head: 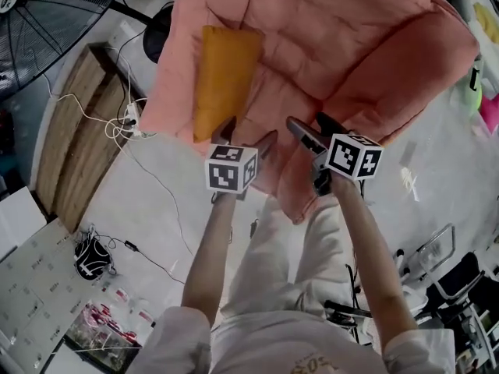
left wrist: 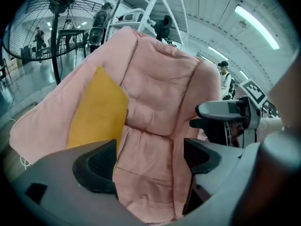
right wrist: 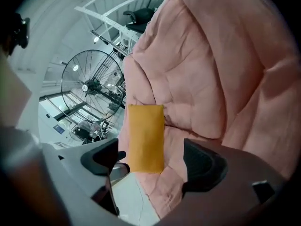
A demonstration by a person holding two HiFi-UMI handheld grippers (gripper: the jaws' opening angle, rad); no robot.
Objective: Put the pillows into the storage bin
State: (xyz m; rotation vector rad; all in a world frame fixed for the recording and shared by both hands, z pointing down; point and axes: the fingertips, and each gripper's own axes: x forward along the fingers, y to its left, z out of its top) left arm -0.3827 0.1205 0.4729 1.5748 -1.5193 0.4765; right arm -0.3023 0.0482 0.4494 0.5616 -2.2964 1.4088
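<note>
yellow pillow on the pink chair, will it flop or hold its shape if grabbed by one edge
The yellow pillow shows a straight rectangular outline against the arm of the pink chair, so it probably sags only mildly. It looks thin and cloth-covered, so likely light. Its matte fabric should not slip much.

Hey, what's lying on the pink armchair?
One yellow pillow rests against an armrest of the pink armchair; the seat beside it looks bare. Whatever lies beneath the pillow is covered.

Big pink padded armchair (head: pixel 335 45) mid-frame; floor fan (head: pixel 47 22) top left, w/ wooden board (head: pixel 78 139) & power strip (head: pixel 131 119) beside.
</note>
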